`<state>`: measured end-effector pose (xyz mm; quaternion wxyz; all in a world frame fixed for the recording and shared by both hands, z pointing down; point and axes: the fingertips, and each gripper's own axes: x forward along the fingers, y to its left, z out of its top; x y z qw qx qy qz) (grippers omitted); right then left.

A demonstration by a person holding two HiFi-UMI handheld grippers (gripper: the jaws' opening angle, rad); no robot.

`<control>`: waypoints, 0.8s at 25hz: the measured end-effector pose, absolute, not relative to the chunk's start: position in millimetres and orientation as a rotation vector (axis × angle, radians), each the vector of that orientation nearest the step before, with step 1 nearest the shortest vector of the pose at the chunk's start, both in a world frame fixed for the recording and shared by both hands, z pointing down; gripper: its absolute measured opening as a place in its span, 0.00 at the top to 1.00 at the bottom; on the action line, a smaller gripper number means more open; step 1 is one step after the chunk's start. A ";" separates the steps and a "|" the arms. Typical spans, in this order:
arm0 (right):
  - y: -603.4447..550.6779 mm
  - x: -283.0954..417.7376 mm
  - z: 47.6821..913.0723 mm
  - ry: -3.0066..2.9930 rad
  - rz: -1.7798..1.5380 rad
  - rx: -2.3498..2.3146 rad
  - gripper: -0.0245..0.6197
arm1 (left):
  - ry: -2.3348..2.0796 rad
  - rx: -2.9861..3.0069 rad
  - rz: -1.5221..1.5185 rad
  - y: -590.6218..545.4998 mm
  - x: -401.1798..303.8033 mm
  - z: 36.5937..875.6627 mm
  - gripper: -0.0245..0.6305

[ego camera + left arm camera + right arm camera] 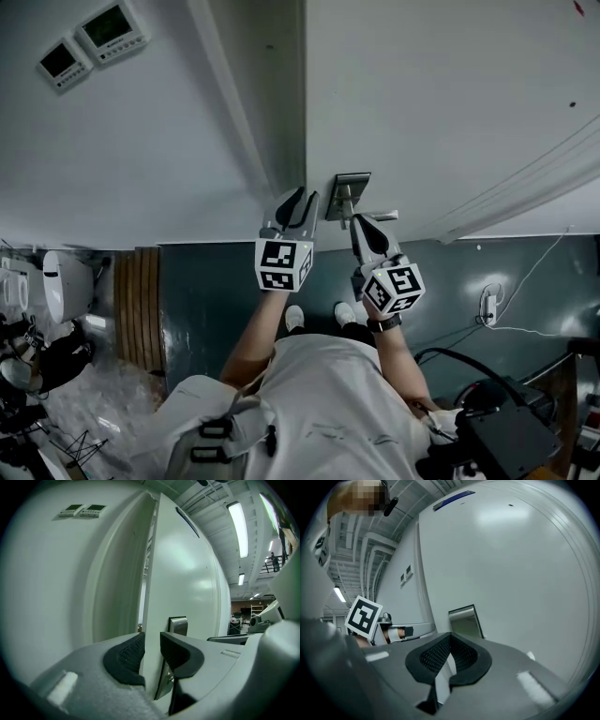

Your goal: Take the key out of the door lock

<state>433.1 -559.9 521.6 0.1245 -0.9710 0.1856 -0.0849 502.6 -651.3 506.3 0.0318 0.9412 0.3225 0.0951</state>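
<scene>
The white door (441,112) carries a steel lock plate (352,194) with a lever handle (382,216). My left gripper (307,199) is open just left of the plate, at the door's edge. In the left gripper view its gripper (152,651) has nothing pressed between the pads. The lock plate (178,625) shows behind, with a small metal knob (169,678) low on it, key or cylinder I cannot tell. My right gripper (359,222) is shut by the handle. In the right gripper view the pads of this gripper (450,641) meet below the plate (464,619). A grip on anything is not visible.
The door frame (248,112) runs left of the door's edge. Two wall control panels (94,42) sit on the wall to the left. Below lie dark floor, a wooden slatted piece (141,300), white cables (525,309) and black equipment (506,436).
</scene>
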 end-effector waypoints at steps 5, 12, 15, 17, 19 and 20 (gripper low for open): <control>-546.8 419.3 550.3 0.432 -0.339 -2.807 0.95 | 1.038 2.920 0.302 -647.6 514.4 517.5 0.75; -536.2 391.9 612.0 0.334 -0.541 -2.675 0.95 | 1.058 2.846 0.267 -645.8 522.1 531.3 0.76; -536.3 379.5 640.5 0.331 -0.643 -2.601 0.95 | 1.054 2.838 0.216 -645.1 518.1 529.0 0.80; -539.4 375.1 654.6 0.340 -0.675 -2.558 0.95 | 1.050 2.848 0.198 -646.1 517.4 526.5 0.81; -543.7 373.6 665.2 0.355 -0.678 -2.510 0.95 | 1.058 2.859 0.192 -645.9 517.0 525.0 0.81; -545.9 374.1 669.5 0.363 -0.667 -2.479 0.95 | 1.062 2.863 0.192 -645.7 516.8 524.7 0.81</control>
